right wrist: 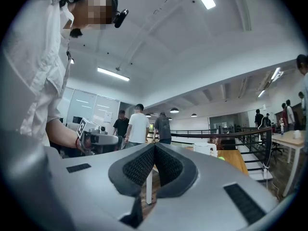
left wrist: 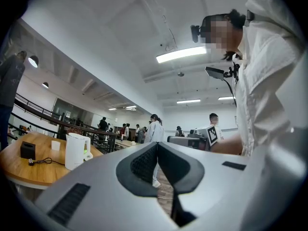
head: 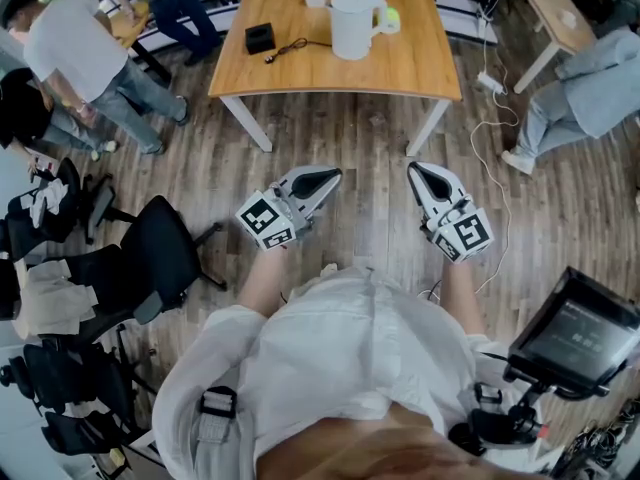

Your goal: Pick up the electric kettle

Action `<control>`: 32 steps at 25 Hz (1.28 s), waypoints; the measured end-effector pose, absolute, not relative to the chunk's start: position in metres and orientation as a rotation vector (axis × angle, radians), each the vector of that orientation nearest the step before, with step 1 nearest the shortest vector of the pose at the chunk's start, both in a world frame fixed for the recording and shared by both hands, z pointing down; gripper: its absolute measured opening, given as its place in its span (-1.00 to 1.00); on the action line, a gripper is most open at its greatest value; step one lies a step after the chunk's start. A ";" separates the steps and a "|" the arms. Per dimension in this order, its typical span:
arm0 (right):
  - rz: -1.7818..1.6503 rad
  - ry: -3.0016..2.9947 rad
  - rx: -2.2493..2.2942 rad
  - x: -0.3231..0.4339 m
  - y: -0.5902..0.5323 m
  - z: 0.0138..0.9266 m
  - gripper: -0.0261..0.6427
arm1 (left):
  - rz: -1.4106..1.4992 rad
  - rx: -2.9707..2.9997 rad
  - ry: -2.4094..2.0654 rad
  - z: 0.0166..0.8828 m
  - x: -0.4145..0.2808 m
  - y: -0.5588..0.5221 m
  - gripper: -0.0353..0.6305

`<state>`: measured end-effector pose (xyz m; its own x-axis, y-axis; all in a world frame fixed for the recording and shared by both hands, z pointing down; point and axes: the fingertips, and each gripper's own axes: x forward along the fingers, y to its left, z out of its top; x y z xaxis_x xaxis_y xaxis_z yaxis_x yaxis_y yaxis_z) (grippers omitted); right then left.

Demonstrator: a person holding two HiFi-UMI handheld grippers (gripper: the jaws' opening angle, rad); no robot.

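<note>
Left gripper and right gripper: jaws together, empty. Electric kettle stands upright on table, well ahead of both, long axis vertical, handle toward right gripper's side.

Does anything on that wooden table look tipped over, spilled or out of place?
Nothing stands out. The electric kettle stands upright on the table, the black box with its cord lies flat left of it, and no spill shows.

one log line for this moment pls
stage: approach, short of table | left gripper: shut, empty | right gripper: shut, empty | kettle: upright on table, untouched
</note>
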<state>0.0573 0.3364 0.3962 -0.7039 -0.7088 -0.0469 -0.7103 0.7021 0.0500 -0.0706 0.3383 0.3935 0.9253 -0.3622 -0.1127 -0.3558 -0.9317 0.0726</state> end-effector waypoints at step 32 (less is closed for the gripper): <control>0.088 2.907 -1.062 0.108 0.316 0.404 -0.89 | -0.155 3.035 -0.629 0.399 -0.011 0.325 -0.86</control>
<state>0.1081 0.3156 0.4039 -0.7637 -0.6425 -0.0624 -0.6451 0.7631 0.0377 -0.0107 0.3252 0.3991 0.9128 -0.3983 -0.0901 -0.3945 -0.9171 0.0577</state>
